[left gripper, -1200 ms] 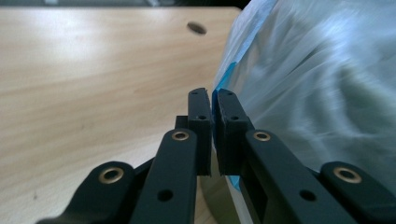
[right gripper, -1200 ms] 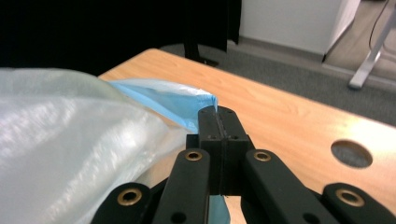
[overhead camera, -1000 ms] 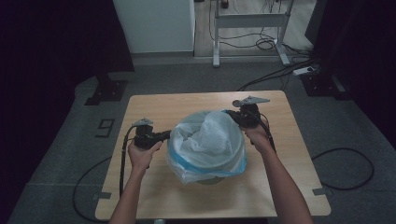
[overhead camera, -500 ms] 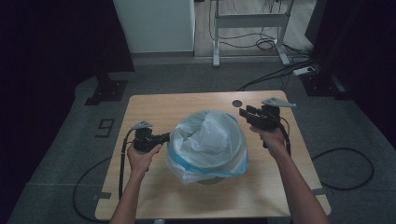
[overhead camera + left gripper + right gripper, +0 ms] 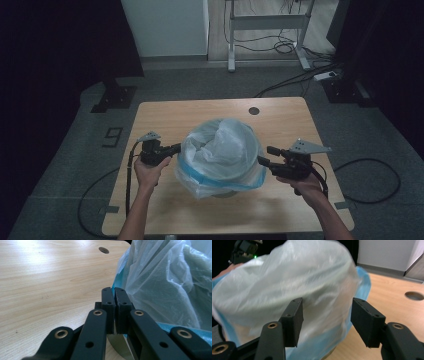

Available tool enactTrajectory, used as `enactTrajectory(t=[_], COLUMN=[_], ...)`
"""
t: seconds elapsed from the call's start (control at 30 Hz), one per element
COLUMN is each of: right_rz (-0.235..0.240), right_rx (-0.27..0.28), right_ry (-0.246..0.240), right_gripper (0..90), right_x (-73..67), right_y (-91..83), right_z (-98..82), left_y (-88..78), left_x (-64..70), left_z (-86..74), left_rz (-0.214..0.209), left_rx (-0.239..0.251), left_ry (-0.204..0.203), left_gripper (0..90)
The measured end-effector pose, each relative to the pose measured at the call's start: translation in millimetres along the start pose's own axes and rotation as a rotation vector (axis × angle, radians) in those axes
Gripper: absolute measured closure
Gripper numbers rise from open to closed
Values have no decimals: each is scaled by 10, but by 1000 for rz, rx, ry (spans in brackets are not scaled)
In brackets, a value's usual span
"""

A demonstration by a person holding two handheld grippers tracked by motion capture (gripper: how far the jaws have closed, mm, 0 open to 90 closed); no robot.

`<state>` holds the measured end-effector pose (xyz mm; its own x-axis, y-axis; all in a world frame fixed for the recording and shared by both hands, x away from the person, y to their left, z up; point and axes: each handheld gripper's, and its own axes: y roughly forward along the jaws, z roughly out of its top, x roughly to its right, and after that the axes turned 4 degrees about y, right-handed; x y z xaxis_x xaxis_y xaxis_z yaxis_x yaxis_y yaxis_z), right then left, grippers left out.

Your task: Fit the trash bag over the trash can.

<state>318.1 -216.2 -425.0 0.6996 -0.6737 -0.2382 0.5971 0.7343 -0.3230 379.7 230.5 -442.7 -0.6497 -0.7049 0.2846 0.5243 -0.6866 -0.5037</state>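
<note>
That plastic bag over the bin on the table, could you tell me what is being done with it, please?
A person with a gripper in each hand is fitting a clear plastic bag with a blue edge over a round bin on the wooden table. The left gripper is shut at the bag's rim; whether it pinches the film I cannot tell. The right gripper has just been opening and faces the bag's other side, holding nothing.

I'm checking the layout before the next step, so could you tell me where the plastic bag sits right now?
In the high view the plastic bag is draped over a round container at the middle of the table, between the left tool and the right tool.
</note>
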Motion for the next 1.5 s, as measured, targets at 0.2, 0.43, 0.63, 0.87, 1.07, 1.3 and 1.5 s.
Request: enactTrajectory(t=[0.2,0.43,0.63,0.87,1.07,1.3,1.5], right_rz=[52,71,2,-35,-58,-77,-104], right_rx=[-36,-21,-64,-113,-113,-33,33], right_ry=[43,-18,-55,-30,7,16,31], right_gripper=[421,878,885,884,877,602,401], right_x=[60,-9,-50,69,137,109,93], right_y=[63,141,266,403,474,372,243], right_z=[-209,-277,-459,-615,-711,-644,-617], left_y=[-11,-8,20,85,173,-11,-199], left_x=[17,24,26,22,37,63,59], left_z=[-12,-76,-165,-227,-302,-275,-267], left_rz=[-12,-23,-4,36,35,70,70], left_rx=[4,-8,-63,-134,-200,-102,-36], left_ry=[7,16,30,36,52,79,84], left_gripper=[873,888,899,899,892,554,320])
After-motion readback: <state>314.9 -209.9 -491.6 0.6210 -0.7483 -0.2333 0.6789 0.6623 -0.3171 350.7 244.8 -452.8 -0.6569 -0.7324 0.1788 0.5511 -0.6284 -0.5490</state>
